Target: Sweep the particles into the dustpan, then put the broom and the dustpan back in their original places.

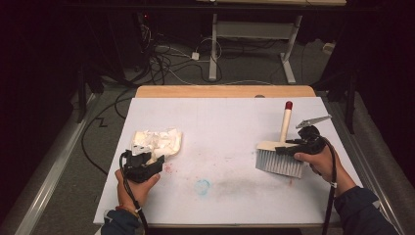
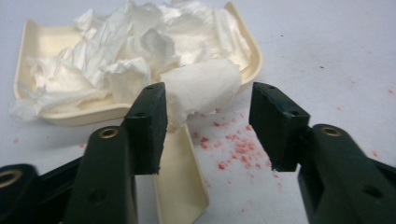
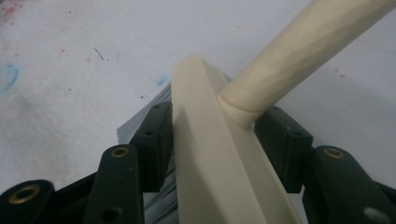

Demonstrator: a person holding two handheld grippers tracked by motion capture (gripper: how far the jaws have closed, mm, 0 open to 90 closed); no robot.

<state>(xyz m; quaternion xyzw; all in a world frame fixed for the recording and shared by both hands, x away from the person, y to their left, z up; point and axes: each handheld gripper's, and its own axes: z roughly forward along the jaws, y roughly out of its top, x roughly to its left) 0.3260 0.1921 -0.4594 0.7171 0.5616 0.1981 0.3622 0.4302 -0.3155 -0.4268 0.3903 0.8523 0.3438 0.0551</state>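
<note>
**High view: dustpan at left, brush at right, both grippers on the board**

I see a white board [image 1: 225,147] lying on a wooden table [image 1: 225,91]. At its left sits a cream dustpan [image 1: 173,144] filled with crumpled white tissue [image 1: 151,139]. My left gripper [image 1: 147,161] rests at the pan's near edge. At the right lies a brush [image 1: 281,152] with grey bristles and a cream handle tipped red, the handle pointing away from me. My right gripper [image 1: 293,147] sits at the brush head. Between the 2 tools the board carries pink specks [image 1: 168,169], a blue smear [image 1: 202,186] and a grey smudge [image 1: 244,183]. Cables [image 1: 161,63] trail across the floor beyond.
</note>
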